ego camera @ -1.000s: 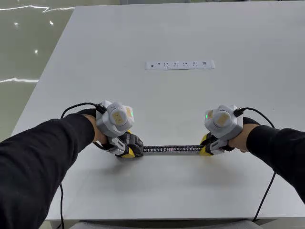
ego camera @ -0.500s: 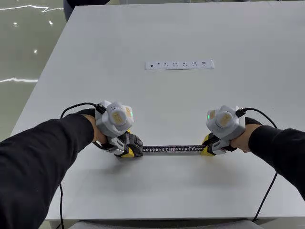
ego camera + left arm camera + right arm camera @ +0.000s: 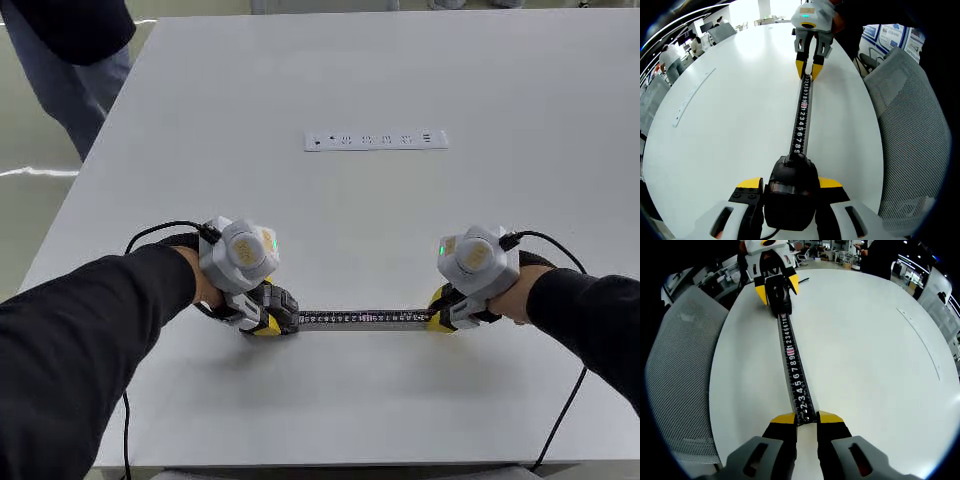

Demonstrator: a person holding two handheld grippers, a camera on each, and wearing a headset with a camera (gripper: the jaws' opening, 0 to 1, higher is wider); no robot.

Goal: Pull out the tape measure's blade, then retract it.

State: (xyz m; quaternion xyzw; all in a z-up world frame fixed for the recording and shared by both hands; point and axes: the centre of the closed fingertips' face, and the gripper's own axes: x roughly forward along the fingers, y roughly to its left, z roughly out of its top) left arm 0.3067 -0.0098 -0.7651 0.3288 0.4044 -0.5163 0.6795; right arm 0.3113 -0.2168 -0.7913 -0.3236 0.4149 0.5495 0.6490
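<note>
Closest to me, the left gripper (image 3: 790, 183) has its jaws clamped on both sides of the black tape measure case (image 3: 791, 200), so it's closed about as far as the case allows. The case sits on the table (image 3: 350, 60) near the front edge. I'd say it's pinned there as an anchor, so the pull goes into the spring rather than dragging the case along.

The blade (image 3: 790, 355) runs flat along the tabletop, numbers up, straight over to the right gripper (image 3: 807, 418). Those jaws are nearly shut, pinching the blade right at its tip end, around the 1 and 2 marks. Holding the tip like that makes sense to me: it keeps the blade taut and level, and it won't snap back on its own.

Both forearms, in black sleeves, come in from the lower corners with the hands spread wide. The 2 grippers are turned inward so they point at each other along the blade, low against the table. A mesh chair (image 3: 905, 130) sits just off the near edge.

My read is that the pull-out is underway or about done, and the retract hasn't started.

Further up the table is a white power strip (image 3: 375, 140), well clear of the work. Someone (image 3: 70, 40) is standing past the far left corner.
</note>
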